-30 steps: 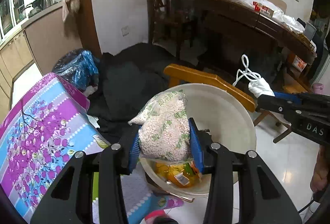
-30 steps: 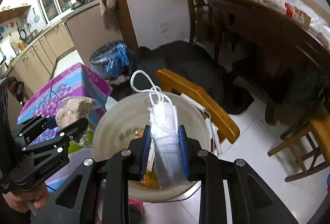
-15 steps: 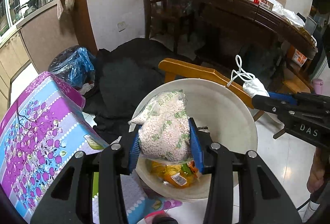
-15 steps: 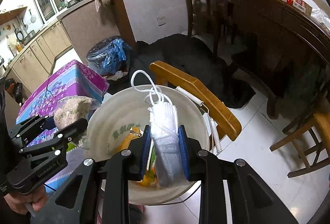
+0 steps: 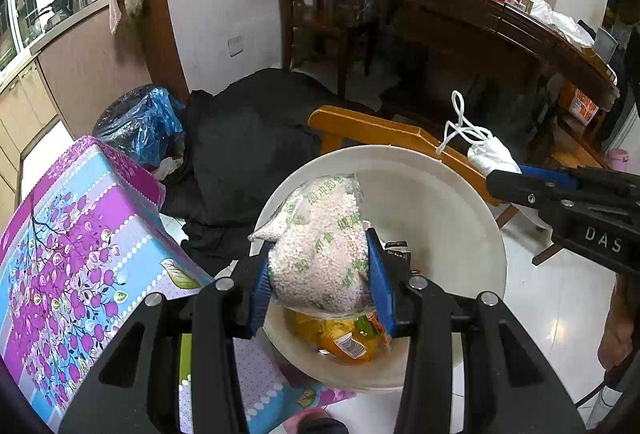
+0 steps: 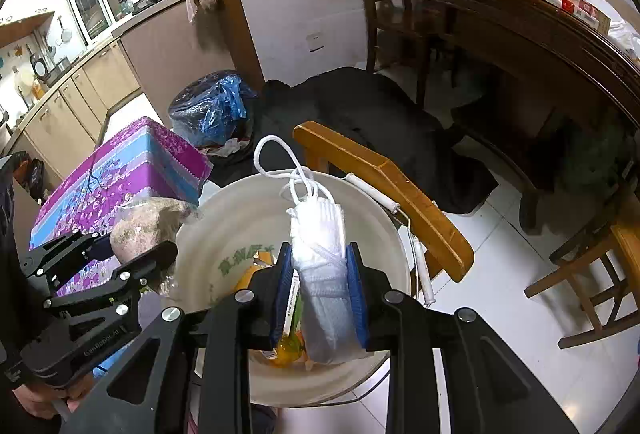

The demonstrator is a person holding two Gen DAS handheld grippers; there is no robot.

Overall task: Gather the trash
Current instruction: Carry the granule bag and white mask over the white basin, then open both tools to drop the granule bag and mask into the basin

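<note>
Your left gripper [image 5: 320, 274] has its blue pads pressed against both sides of a clear plastic bag of small white granules with green print [image 5: 320, 250], and it holds that bag over the round cream-white plastic bucket [image 5: 452, 202]. Your right gripper [image 6: 319, 294] pinches a folded white face mask with looped white ear cords [image 6: 322, 258] between its pads, also above the bucket's mouth; from the left camera the mask [image 5: 490, 156] shows just past the far rim, beside the honey-coloured wooden chair back [image 5: 384, 132].

At the bottom of the bucket lie crumpled yellow and orange wrappers [image 5: 348, 342]; what else sits under them is hard to tell, since your fingers cover much of it.

The bucket stands beside a table draped in a purple and blue flowered cloth [image 5: 80, 254]. Behind it a heap of black fabric [image 5: 248, 138] lies on the floor, next to a bin lined with a blue plastic bag [image 5: 140, 122].
</note>
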